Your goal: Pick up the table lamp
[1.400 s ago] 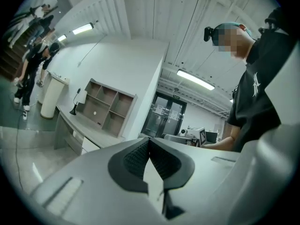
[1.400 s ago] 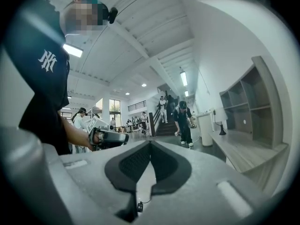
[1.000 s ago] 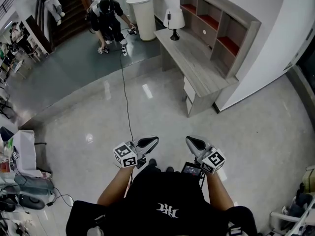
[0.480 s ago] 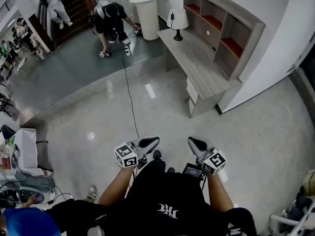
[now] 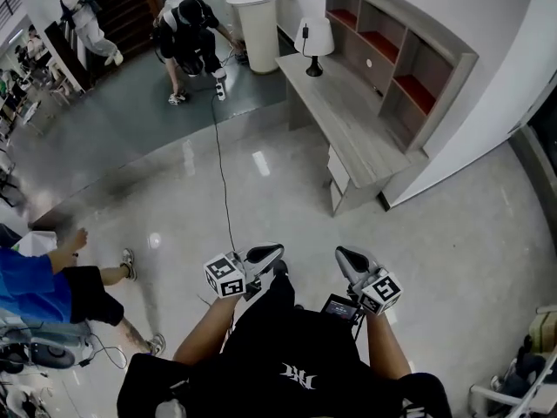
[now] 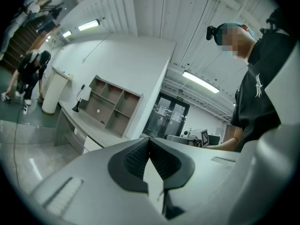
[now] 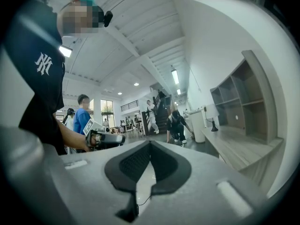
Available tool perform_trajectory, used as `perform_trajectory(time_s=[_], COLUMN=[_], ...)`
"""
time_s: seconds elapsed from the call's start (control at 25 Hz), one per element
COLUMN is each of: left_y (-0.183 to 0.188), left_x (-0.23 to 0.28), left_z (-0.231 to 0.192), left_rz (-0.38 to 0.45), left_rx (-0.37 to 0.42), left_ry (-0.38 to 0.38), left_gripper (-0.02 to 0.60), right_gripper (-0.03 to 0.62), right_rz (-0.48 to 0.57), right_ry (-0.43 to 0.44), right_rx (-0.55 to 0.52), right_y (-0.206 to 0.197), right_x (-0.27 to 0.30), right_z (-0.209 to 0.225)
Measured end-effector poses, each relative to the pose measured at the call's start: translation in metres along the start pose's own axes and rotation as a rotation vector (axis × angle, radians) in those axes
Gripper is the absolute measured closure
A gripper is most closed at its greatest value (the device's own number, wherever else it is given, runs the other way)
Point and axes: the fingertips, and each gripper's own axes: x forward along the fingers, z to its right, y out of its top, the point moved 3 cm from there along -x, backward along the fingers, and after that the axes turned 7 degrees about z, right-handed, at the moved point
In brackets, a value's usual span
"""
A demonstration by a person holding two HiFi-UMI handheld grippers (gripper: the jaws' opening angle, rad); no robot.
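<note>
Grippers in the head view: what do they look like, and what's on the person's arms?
Both the left gripper and the right gripper have pale grey bodies, black ribbed pads tapering to a point, and a white cube with black square markers behind. Clothing: a black short-sleeved T-shirt with a white logo.

The table lamp (image 5: 313, 37) stands on the desk (image 5: 348, 120) at its far end, beside the shelves (image 5: 392, 75).

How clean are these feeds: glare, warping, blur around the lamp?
Head view: sharp, glare patches on the glossy floor, table lamp small but crisp on the desk. Left gripper view: strong fisheye bending, dark border, lamp tiny. Right gripper view: same bending, lamp tiny.
</note>
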Motion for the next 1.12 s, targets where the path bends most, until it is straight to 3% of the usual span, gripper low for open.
perform_trajectory(time_s=[0.32,0.68,0.92,1.12], left_y=[0.03,0.089,0.122,0.137], left_x=[0.016,0.032,0.036,0.042], left_z=[-0.072,-0.17,-0.234,-0.28], left_rz=[0.03,0.069,0.073,0.083], left_rx=[-0.009,-0.005,0.002,-0.012], left_ry=[0.013,0.0,-0.018,-0.005], left_gripper=[0.586,0.586,0.586,0.586], right_gripper=[0.594,0.592,0.592,0.592], right_rz=[-0.024,-0.004,0.022,-0.024], right_ry=[0.012,0.027,0.014,-0.029], right_rx=[-0.024,-0.038,-0.035,-0.052], right_y=[0.006,0.037,0.046,0.04], right_x=[0.066,0.176,0.24,0.269], right_z=[0.043,0.087,0.117,0.148])
